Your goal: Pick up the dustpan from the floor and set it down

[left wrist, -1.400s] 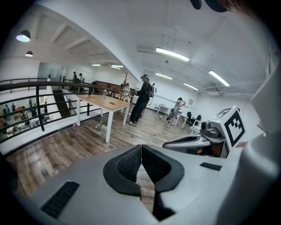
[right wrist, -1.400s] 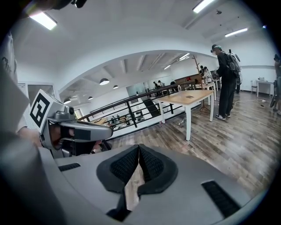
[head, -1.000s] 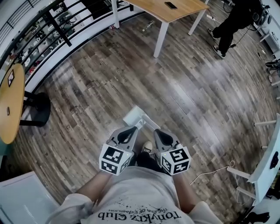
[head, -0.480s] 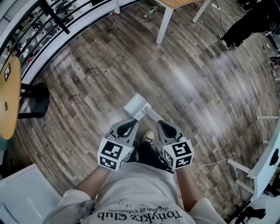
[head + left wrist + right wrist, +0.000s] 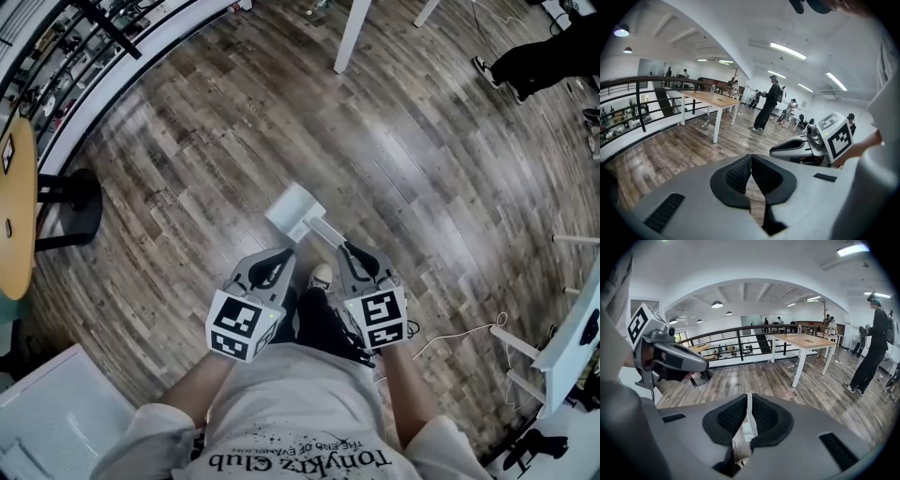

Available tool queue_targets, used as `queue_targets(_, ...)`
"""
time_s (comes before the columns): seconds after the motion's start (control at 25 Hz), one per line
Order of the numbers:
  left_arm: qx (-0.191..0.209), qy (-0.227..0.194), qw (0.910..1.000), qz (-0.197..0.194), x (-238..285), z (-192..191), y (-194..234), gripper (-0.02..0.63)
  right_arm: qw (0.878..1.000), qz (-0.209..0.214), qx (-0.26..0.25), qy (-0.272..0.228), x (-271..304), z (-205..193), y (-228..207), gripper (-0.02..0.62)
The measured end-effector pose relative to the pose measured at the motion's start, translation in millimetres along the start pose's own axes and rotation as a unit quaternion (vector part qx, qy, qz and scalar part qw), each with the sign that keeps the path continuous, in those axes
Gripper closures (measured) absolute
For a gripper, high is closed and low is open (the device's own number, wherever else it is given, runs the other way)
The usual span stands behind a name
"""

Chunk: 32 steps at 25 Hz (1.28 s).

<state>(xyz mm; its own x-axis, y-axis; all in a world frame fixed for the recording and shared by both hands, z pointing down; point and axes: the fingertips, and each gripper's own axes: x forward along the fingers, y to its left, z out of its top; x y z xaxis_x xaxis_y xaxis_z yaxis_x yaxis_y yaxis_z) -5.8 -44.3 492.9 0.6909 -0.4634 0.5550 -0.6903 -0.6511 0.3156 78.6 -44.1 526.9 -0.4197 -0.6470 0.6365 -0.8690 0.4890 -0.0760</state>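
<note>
In the head view the white dustpan [image 5: 292, 208] hangs low over the wood floor, its handle [image 5: 324, 232] running back into my right gripper [image 5: 345, 249]. That gripper is shut on the handle. The right gripper view shows the handle as a thin white strip [image 5: 749, 423] pinched between the black pads of my right gripper [image 5: 749, 401]. My left gripper [image 5: 285, 256] is beside it, a little left of the handle and apart from it. Seen in its own view, my left gripper [image 5: 751, 163] is shut, with only floor showing behind the pads.
A round yellow table [image 5: 13, 216] on a black base [image 5: 73, 208] stands at the left, with a black railing [image 5: 112, 47] behind it. A white table leg [image 5: 352, 36] is at the top. A person [image 5: 548, 58] stands top right. A white cable [image 5: 461, 337] lies near white furniture [image 5: 570, 349].
Both grippers have sunk toward the floor, the dustpan going down with the right one. The head camera has tilted further down, so the wooden table has slid out of the top.
</note>
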Motion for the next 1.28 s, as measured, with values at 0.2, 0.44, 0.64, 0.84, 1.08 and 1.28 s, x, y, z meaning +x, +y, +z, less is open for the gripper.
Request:
queue_targets(0.2, -0.012, 0.006, 0.9999, 0.004, 3.3, -6.9, 9.9, 0.581, 0.999, 0.005, -0.036, 0.013, 15.6, -4.7, -2.8, 0.563)
queue_targets(0.44, -0.023, 0.009, 0.9996, 0.011, 8.9, -6.1, 21.0, 0.581, 0.997, 0.028, -0.063, 0.046, 35.2, -15.6, -5.0, 0.433)
queue_targets(0.64, -0.033, 0.012, 0.9992, 0.017, 11.9, -8.8, 31.4, 0.581, 0.992, 0.045, -0.088, 0.079, 58.4, -30.3, -3.4, 0.391)
queue_targets(0.84, -0.041, 0.014, 0.9988, 0.021, 13.2, -11.8, 38.5, 0.581, 0.988, 0.046, -0.115, 0.097, 77.0, -39.0, -3.7, 0.38)
queue_targets(1.08, -0.049, 0.019, 0.9983, 0.025, 13.4, -18.2, 47.2, 0.581, 0.982, 0.055, -0.135, 0.12, 93.6, -52.8, 0.8, 0.38)
queue_targets(1.28, -0.054, 0.023, 0.9979, 0.027, 16.4, -19.8, 53.2, 0.581, 0.978, 0.063, -0.144, 0.137, 107.6, -64.3, 3.1, 0.38)
